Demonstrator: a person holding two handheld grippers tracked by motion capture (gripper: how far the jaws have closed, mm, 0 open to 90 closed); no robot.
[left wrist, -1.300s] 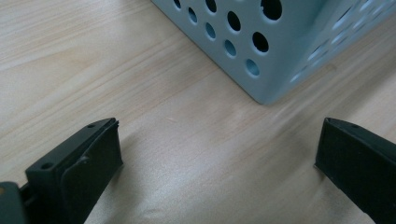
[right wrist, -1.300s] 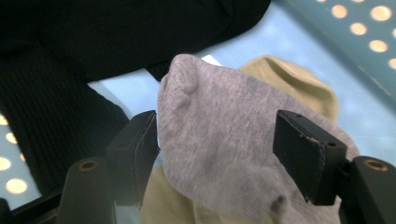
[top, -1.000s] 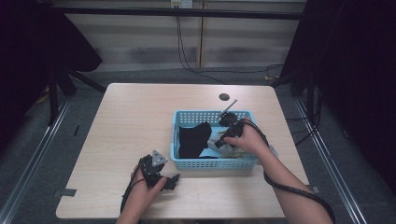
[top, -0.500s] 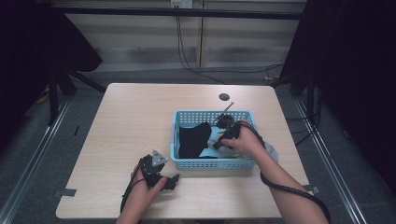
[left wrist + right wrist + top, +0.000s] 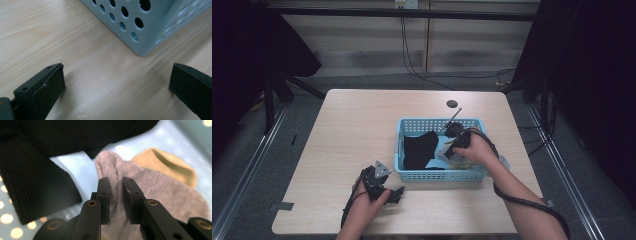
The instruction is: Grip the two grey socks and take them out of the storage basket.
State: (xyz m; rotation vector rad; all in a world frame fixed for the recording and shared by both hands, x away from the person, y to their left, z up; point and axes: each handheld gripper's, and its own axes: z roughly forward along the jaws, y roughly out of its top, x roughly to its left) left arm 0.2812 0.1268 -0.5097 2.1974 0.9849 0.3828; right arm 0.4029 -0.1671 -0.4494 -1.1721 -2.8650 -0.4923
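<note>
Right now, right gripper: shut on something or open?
Shut on the grey sock: the right gripper has its jaws pinching a fold of it, inside the blue basket.

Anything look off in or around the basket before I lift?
Nothing stands out. The blue basket sits flat on the table, socks inside it. The right gripper pinches a fold of the grey sock; the left gripper rests open beside the basket.
</note>
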